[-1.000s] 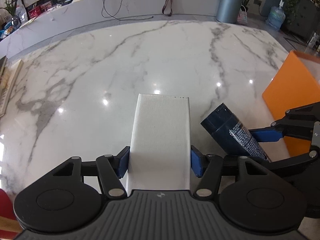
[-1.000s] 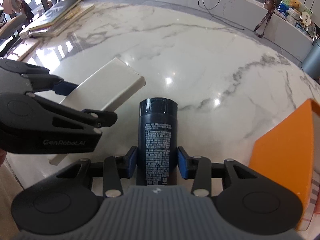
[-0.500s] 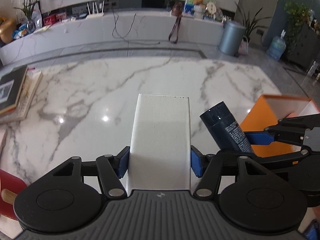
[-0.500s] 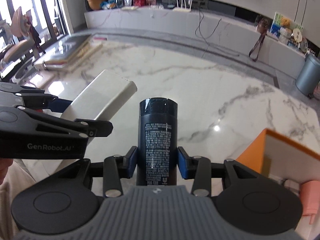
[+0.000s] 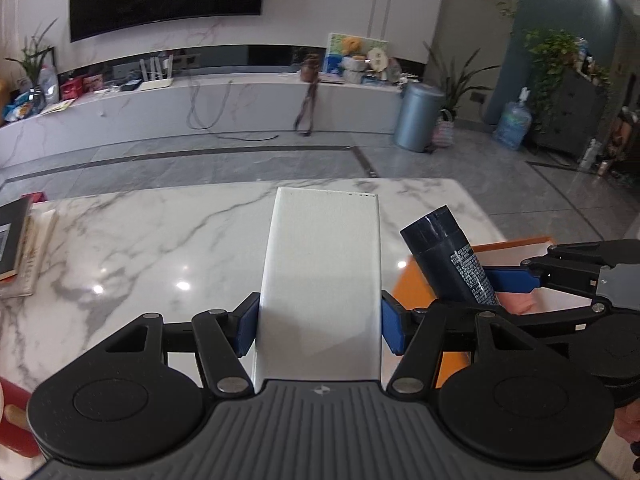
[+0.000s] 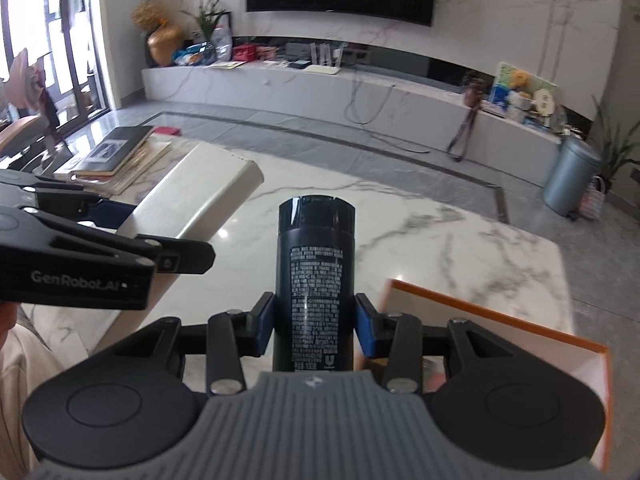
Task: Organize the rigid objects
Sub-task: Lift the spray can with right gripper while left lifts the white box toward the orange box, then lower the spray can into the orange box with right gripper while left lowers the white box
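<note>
My left gripper [image 5: 318,330] is shut on a flat white box [image 5: 322,280], its blue pads pressing both long sides, and holds it in the air above the marble table [image 5: 140,248]. My right gripper [image 6: 314,330] is shut on a dark navy bottle [image 6: 316,280] with white print, cap end pointing forward. The bottle [image 5: 452,260] also shows at the right of the left wrist view, and the white box [image 6: 200,196] at the left of the right wrist view. An orange box [image 6: 520,344] with a white inside stands open below the right gripper.
A stack of books [image 6: 116,156] lies at the table's far left. A red object [image 5: 16,420] sits at the near left edge. Beyond the table are a grey floor, a low marble TV bench [image 5: 240,104] and a grey bin [image 5: 418,116].
Both grippers have risen and tilted up with their objects still held. The views now take in the room beyond the table, and the orange box's open inside has come into sight.
</note>
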Available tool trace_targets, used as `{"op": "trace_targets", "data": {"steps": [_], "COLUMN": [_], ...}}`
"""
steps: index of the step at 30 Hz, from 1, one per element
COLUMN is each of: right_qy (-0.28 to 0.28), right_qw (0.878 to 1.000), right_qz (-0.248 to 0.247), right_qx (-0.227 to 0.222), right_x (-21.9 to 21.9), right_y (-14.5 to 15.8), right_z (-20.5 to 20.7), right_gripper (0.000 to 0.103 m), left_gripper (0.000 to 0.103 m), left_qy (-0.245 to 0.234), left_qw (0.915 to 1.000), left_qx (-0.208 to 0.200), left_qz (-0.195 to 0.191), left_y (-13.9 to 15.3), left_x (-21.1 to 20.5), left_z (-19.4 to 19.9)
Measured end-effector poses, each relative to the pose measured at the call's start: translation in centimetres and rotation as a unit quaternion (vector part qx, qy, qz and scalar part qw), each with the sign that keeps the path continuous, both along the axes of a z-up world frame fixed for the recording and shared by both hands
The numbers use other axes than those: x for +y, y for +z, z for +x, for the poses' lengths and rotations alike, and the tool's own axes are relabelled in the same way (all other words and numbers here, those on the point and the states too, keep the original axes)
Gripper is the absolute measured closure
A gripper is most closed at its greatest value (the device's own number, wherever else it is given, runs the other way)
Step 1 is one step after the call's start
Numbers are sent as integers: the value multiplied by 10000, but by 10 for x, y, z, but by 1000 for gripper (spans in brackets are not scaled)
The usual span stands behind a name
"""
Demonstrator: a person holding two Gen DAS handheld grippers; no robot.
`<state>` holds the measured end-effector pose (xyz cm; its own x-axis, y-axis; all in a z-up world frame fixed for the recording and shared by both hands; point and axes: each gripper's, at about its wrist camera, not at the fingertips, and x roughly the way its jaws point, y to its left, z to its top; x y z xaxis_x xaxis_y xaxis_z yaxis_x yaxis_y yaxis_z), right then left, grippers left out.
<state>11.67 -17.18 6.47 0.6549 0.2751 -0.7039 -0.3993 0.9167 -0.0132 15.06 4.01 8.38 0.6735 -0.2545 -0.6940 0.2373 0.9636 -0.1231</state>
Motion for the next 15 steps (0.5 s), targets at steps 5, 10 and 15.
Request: {"op": "trace_targets", "data": {"steps": [5,10,15], "right_qy": [-405,-791,-1183], "right_qw": [9992,9965,9920], "right_qz": [-59,-254,-350], "right_qx": [-6,53,259], "right_x": [-46,-91,-132], "right_y": [5,0,-15], "right_z": [-5,-9,-3], "right_gripper": [61,61,61], "left_gripper": [33,33,33], "left_qy": [-310,-674,-953], "left_qw": [9989,9960,9912], "left_qx": [56,191,415], "left_qz": [-333,-556,-816], "left_y": [3,-2,-16], "left_x": [-33,-72,-112], "left_z": [2,9,23]}}
